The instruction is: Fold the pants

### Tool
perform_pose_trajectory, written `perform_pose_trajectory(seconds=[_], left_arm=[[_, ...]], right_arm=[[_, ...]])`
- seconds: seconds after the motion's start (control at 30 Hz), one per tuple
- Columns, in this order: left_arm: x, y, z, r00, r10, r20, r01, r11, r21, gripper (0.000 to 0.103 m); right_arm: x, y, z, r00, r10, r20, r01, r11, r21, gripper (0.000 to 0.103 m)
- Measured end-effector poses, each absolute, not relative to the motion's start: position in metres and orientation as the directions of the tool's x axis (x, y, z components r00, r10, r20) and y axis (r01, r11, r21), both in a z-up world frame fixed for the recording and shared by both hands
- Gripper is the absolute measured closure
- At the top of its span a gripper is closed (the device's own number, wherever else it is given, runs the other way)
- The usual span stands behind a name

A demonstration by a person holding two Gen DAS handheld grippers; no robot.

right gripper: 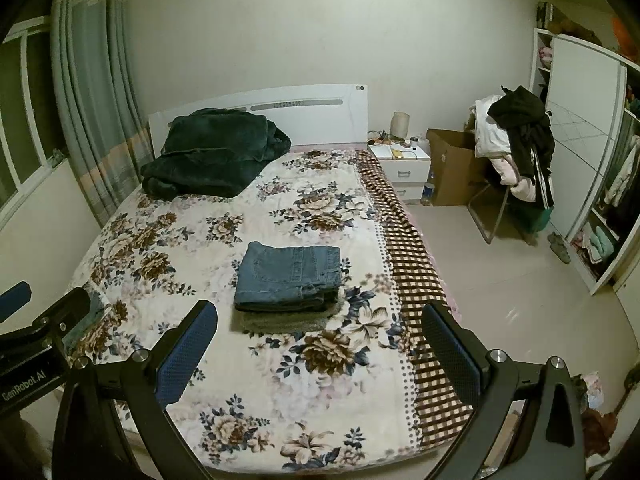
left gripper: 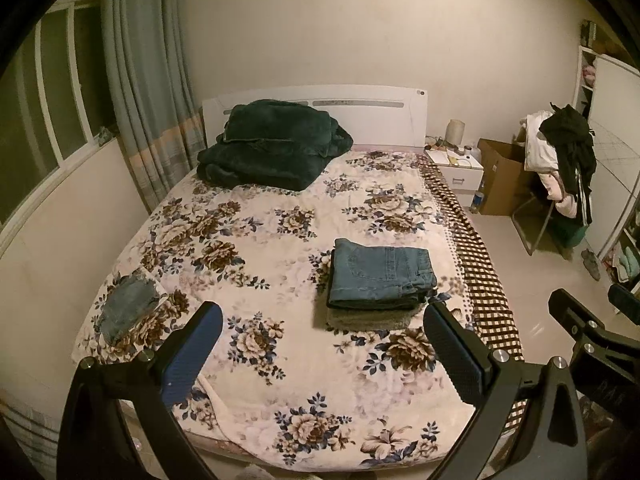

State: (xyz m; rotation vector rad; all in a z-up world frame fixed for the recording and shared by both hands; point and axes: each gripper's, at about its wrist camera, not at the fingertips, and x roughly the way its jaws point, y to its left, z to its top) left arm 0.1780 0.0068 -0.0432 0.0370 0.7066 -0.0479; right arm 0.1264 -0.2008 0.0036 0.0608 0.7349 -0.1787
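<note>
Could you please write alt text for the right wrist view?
Folded blue jeans lie on a grey folded garment on a floral bed. The open, empty right tongs frame them from above the foot end.

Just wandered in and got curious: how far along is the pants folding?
One pair looks done: folded blue jeans sit on a folded grey garment on the floral bedspread. Nothing is in hand; left tool and right tool are open and held back. Possibly left: a denim piece near the bed's left edge.

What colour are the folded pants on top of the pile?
Blue denim pants, clearest in the right wrist view.
</note>
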Motion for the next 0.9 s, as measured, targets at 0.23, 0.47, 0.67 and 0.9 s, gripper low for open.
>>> perform_pose_trajectory(seconds=[0.23,0.47,0.67,0.9], left_arm=[[0.177,0.005,-0.045,0.756,-0.037,-0.653,0.061,0.998,0.014,0.0],[0.177,0.004,-0.046,0.756,-0.04,-0.653,0.064,0.998,0.014,0.0],[0.173,0.005,-0.048,0.755,-0.04,-0.654,0.062,0.998,0.011,0.0],[0.171,0.005,-0.048,0.754,-0.042,-0.656,0.065,0.998,0.011,0.0]], right_arm=[[0.124,-0.2,-0.001,0.729,-0.148,-0.669,0.187,0.982,-0.013,0.0],[0.122,-0.2,-0.003,0.731,-0.15,-0.666,0.189,0.982,-0.013,0.0],[0.118,-0.2,-0.005,0.728,-0.142,-0.671,0.181,0.983,-0.012,0.0],[0.113,-0.2,-0.002,0.735,-0.139,-0.664,0.175,0.984,-0.012,0.0]])
